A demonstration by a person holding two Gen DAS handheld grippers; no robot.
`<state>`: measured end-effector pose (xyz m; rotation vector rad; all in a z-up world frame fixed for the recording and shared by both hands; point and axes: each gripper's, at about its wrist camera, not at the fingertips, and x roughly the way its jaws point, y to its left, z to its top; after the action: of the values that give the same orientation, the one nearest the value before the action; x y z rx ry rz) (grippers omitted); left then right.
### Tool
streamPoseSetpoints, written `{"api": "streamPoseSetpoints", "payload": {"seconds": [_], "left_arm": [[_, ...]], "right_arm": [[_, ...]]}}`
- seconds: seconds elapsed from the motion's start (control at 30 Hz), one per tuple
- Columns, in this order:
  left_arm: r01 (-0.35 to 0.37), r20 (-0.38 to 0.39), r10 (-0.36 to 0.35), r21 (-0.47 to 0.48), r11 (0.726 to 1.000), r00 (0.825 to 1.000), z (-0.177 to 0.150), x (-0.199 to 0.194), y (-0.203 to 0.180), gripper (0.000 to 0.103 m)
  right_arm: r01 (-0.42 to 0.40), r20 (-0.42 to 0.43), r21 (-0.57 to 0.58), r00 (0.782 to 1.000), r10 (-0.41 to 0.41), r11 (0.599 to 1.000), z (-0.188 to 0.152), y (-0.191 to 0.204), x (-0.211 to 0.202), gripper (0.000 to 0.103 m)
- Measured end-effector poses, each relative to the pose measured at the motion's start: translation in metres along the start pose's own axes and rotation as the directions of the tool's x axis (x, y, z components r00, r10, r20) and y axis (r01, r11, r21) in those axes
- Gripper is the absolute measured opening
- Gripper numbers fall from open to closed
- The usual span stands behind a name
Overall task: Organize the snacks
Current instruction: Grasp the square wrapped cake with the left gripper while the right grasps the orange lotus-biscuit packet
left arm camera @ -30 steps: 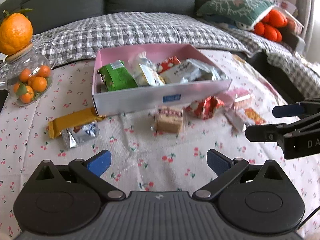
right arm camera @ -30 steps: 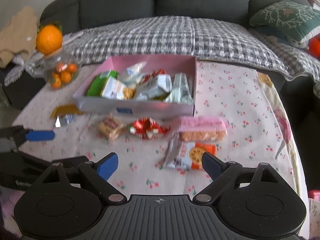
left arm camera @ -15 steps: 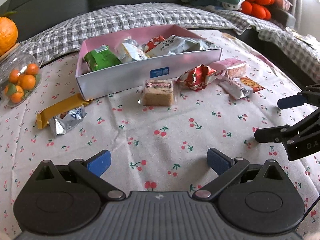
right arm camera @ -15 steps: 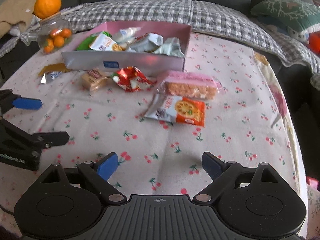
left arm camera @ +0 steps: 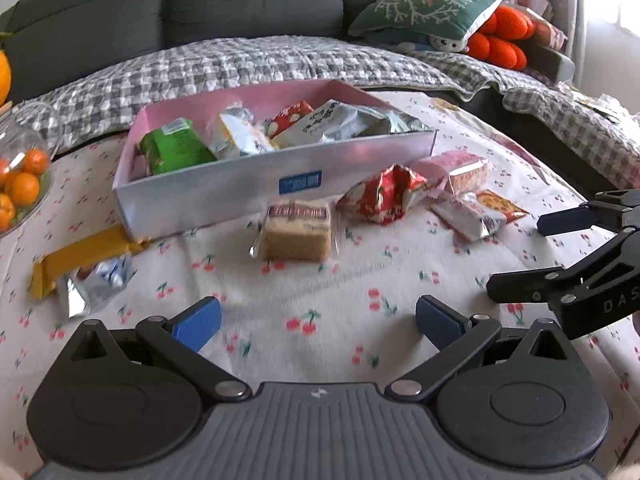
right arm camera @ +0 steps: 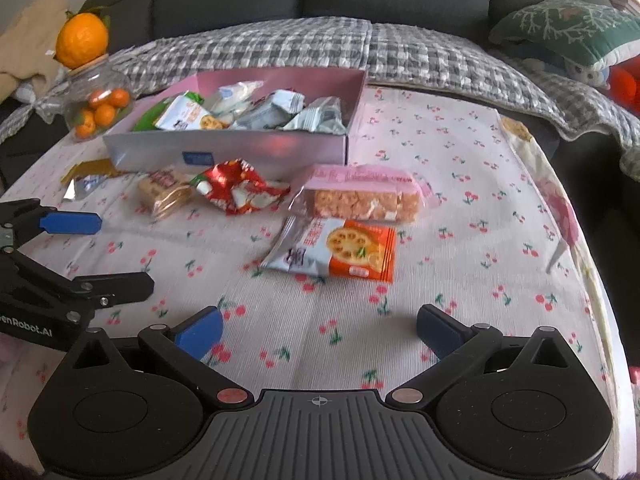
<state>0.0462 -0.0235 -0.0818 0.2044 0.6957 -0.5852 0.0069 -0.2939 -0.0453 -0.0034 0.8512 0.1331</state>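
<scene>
Left to right on the cherry-print tabletop [right arm camera: 460, 208]: yellow bar [left arm camera: 80, 258] and foil sachet [left arm camera: 94, 286] at the box's left corner, overlapping. Pink box [left arm camera: 224, 190] is already part-filled with packets. In front of it: clear-wrapped cake square [left arm camera: 298, 230], red crinkle wrapper [left arm camera: 382, 196], pink-banded cracker pack [right arm camera: 362, 198], orange biscuit packet [right arm camera: 340, 250].

Left gripper [left arm camera: 316, 318] is spread wide, nothing between the fingers, lined up on the cake square but short of it. Right gripper [right arm camera: 318, 330] has just been opening, now fully spread, empty, aimed at the orange biscuit packet.

Handling guess: all light, film-wrapped, slippery. Biscuits and crackers are likely brittle, so pinch lightly across the short width, mid-body, or take a crimped end seal. The cake is soft; grip the sides without crushing. The sachet lies flat and is hard to get under.
</scene>
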Motion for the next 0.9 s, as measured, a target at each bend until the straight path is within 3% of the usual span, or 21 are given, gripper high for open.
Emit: {"api": "streamPoseSetpoints", "payload": {"seconds": [0.37,0.47,0.7,0.8,0.9], "left_arm": [[-0.022,0.003,0.022,-0.02,1.0,1.0,0.019,0.019,0.004,0.101],[-0.013,0.004,0.013,-0.022,1.0,1.0,0.024,0.022,0.004,0.092],[-0.035,0.016,0.035,-0.027,0.999,0.999,0.031,0.021,0.003,0.057],[-0.043,0.018,0.043,-0.04,0.998,0.999,0.033,0.02,0.006,0.048],[-0.037,0.023,0.038,-0.06,0.998,0.999,0.032,0.017,0.009,0.041]], "right_arm": [[0.046,0.013,0.046,0.999,-0.046,0.998,0.018,-0.006,0.021,0.103],[0.049,0.012,0.048,0.999,-0.05,0.998,0.021,-0.007,0.023,0.103],[0.049,0.008,0.046,0.999,-0.049,0.998,0.023,-0.006,0.024,0.103],[0.038,0.012,0.038,0.999,-0.039,0.999,0.023,-0.006,0.022,0.098],[0.016,0.01,0.017,1.0,-0.016,1.0,0.027,-0.005,0.019,0.083]]}}
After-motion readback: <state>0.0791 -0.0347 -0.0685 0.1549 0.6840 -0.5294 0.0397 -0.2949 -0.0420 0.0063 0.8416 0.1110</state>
